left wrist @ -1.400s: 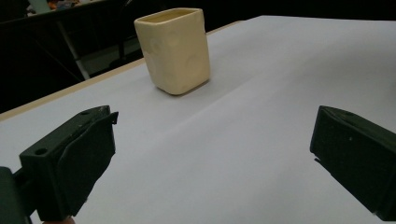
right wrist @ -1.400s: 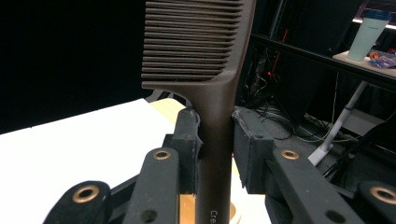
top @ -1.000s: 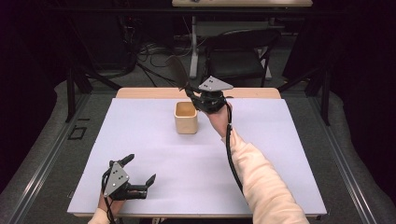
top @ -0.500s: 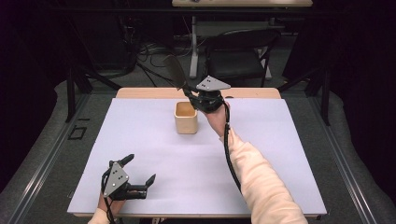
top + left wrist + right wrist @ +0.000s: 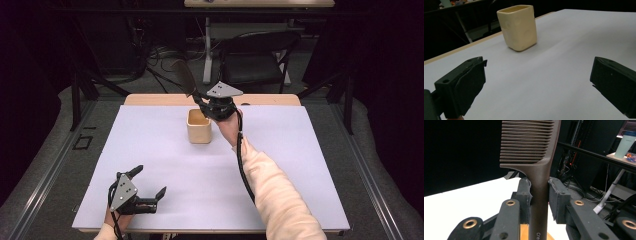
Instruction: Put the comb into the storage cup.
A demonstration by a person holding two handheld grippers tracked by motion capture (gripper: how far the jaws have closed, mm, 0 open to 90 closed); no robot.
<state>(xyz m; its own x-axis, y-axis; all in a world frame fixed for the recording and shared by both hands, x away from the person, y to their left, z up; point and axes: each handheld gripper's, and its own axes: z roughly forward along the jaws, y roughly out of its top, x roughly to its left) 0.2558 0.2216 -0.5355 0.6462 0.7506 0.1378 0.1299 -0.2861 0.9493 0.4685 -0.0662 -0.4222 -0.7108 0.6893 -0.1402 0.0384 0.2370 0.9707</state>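
The right gripper is clamped on the brown comb just above the cream cup — lowering it in remains — while the left gripper rests with jaws apart.

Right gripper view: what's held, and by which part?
The right hand-held gripper is shut on a dark brown comb, clamped by its handle just below the teeth, teeth end up. The left hand-held gripper is open, holding nothing.
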